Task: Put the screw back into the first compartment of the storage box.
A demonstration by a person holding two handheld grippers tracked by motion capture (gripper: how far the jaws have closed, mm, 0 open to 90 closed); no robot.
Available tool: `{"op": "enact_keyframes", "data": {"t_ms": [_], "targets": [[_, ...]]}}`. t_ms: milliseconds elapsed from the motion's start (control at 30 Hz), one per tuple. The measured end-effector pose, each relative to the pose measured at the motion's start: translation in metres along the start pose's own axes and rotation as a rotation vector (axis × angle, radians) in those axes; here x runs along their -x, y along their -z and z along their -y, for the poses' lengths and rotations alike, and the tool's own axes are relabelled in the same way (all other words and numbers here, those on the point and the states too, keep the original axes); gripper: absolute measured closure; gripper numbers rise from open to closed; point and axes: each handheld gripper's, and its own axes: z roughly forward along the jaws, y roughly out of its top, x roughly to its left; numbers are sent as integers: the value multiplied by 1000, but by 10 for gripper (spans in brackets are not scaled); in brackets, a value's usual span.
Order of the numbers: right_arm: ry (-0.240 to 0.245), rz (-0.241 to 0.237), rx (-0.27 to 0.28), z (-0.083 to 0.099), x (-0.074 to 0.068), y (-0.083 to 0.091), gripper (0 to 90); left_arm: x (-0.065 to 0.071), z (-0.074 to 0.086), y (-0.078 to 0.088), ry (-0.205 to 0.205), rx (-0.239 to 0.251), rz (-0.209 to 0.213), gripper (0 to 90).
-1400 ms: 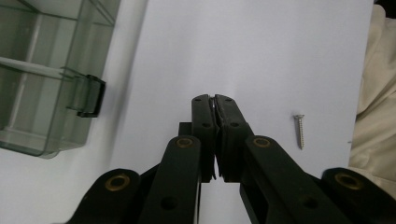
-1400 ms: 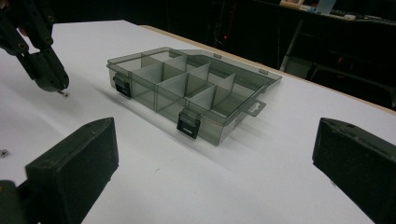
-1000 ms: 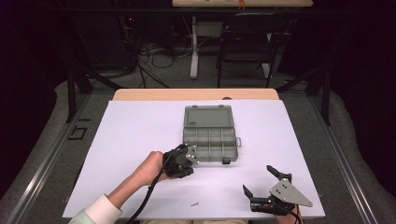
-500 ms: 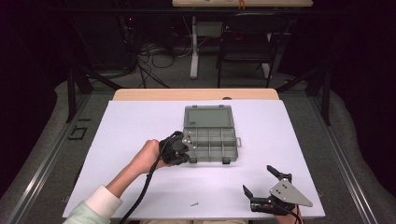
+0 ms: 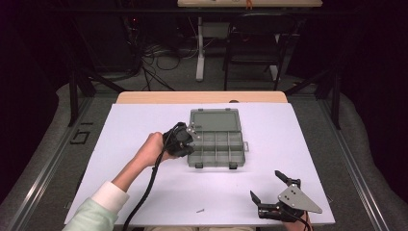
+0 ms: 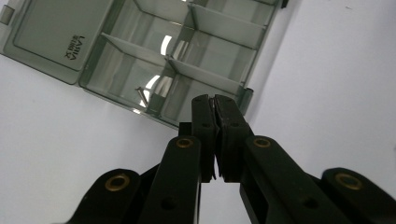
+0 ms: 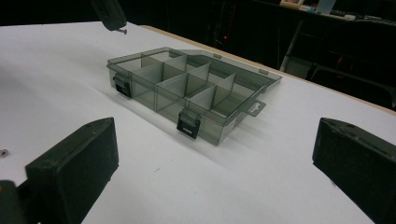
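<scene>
A white table (image 5: 144, 192) carries an open, smoky-grey plastic compartment box (image 5: 216, 144) at its centre. The left gripper (image 6: 214, 103), jaws together, hovers over the box's near-left corner; whether they pinch anything is unclear. The right gripper (image 5: 269, 190) rests near-right, jaws apart. A tiny screw (image 5: 200, 210) lies near.

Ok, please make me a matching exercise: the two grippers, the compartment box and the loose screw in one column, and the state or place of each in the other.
1. left gripper
2. right gripper
3. compartment box
4. loose screw

A. fingers wide open
B. lies near the front edge of the table
C. fingers closed
D. lid open

Pairs: 1-C, 2-A, 3-D, 4-B
</scene>
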Motion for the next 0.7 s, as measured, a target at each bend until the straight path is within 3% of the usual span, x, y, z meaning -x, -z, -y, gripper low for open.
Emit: {"op": "enact_keyframes", "data": {"t_ms": [267, 700], "targets": [[0, -1, 10, 0, 0, 0, 0, -18, -10, -2, 26, -4, -18, 877], [-2, -2, 2, 0, 0, 0, 0, -38, -24, -19, 77, -25, -31, 876]]}}
